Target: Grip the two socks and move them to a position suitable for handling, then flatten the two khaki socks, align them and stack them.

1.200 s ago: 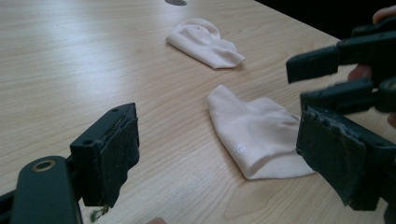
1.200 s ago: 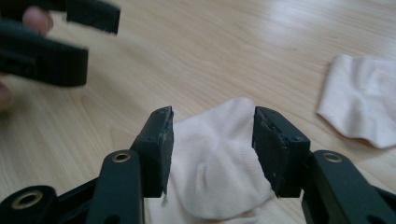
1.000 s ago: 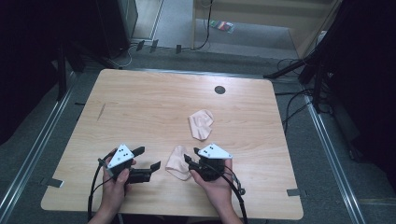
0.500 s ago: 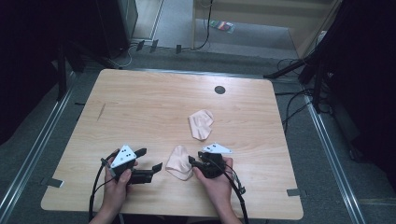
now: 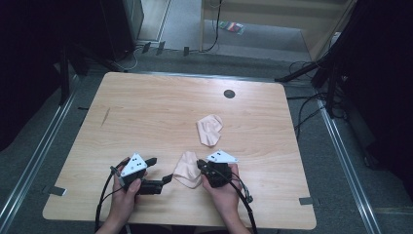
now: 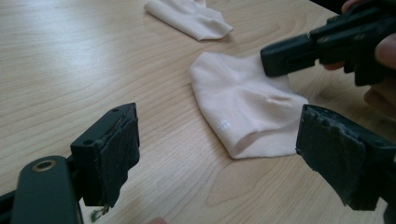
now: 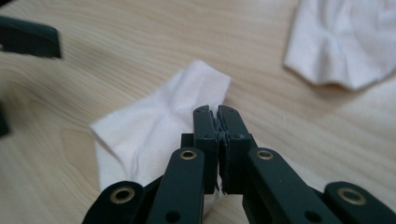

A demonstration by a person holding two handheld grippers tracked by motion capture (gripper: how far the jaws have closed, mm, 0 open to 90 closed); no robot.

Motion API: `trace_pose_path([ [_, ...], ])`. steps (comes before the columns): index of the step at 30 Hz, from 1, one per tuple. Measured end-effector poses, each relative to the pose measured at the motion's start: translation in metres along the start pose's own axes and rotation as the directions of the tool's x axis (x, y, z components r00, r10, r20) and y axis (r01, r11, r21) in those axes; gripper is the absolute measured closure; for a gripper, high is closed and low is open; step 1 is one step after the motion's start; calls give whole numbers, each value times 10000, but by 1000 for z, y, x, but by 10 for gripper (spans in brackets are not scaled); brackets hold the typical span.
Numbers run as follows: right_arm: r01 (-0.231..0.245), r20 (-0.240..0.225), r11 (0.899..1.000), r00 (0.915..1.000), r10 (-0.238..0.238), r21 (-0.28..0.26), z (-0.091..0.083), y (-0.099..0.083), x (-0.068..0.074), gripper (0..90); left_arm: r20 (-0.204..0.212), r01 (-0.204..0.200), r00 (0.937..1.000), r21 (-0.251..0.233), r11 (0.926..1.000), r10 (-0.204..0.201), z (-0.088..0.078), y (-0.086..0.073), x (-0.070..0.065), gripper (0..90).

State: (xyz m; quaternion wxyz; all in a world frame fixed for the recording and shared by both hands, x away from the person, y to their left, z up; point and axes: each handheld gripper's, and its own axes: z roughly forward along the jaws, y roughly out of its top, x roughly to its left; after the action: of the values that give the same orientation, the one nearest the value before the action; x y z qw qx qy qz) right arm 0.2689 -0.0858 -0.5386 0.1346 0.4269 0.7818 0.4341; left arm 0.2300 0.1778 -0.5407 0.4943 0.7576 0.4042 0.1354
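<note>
Low in the high view, two hands come in from the bottom edge, each holding a black gripper over a pale wooden table (image 5: pixel 146 112). The right gripper (image 5: pixel 200 165) sits just right of centre at the bottom, and its jaws have just been closing. In the right gripper view they stand pressed together, pad against pad, with the cloth of the near sock (image 7: pixel 154 126) bunched in front of and under the tips. A thin fold seems caught between the pads, though the seam is too tight to be certain.

That near sock (image 5: pixel 187 168), a pale pink one, lies flat in the lower middle of the high view, between the two tools and touching the right one. In the left gripper view it (image 6: pixel 243 107) spreads across the centre-right of the frame, with the right gripper's black jaw resting on its upper right edge.

The left gripper (image 5: pixel 160 170) is at the lower left of the high view, near the sock but apart from it. Its jaws stand wide apart in its own view, one pad at lower left and the other at lower right, with bare table between them.

A second sock (image 5: pixel 209 129) lies further up the table, above the first and clear of it. A small dark hole (image 5: pixel 229 93) marks the wood near the far edge.
</note>
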Motion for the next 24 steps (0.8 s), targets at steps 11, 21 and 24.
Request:
trace_pose_path([
  [11, 894, -786, 9903, 9921, -980, -1066, -26, 24, 21, 880, 605, -123, 9981, 576, 9983, 88, 10, -2, -6, 145],
  [21, 1034, -1035, 9814, 9872, -1211, -1618, -45, 37, 26, 880, 873, 321, 9954, 939, 9951, -403, 22, -1, -11, 142],
  [24, 1055, -1014, 9802, 9871, -1236, -1674, -49, 38, 27, 880, 972, 548, 9930, 1172, 9916, -664, 26, 1, -13, 143],
])
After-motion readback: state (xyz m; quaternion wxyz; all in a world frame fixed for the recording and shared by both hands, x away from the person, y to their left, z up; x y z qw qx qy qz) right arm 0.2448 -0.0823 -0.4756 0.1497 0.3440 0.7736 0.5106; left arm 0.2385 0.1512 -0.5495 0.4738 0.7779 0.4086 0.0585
